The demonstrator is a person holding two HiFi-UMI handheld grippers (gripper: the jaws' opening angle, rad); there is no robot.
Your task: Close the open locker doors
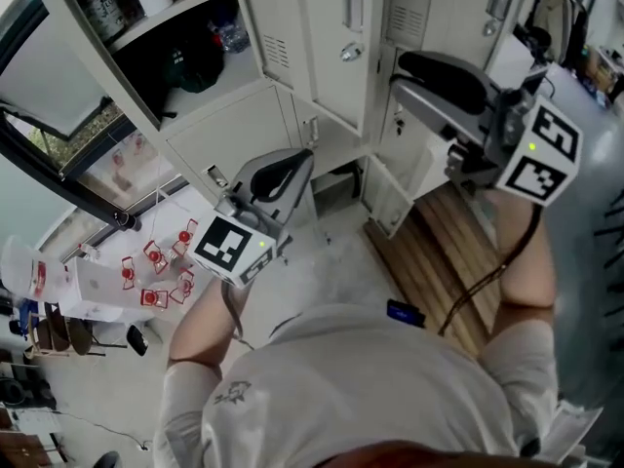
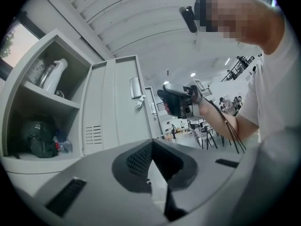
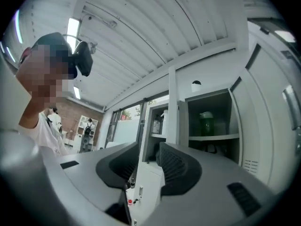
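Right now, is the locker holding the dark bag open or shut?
Open: inside the locker, the shelf, white bottle and dark bag sit fully exposed.

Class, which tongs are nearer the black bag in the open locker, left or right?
Left. The left tongs are below-right of the black bag; the right tongs are farther right, past a locker door.

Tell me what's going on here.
A person stands at a bank of lockers with a gripper in each hand. One locker stands open, bottles and a dark bag inside, its door swung out. The left gripper is shut and empty; the right gripper is open and empty. Neither touches the door.
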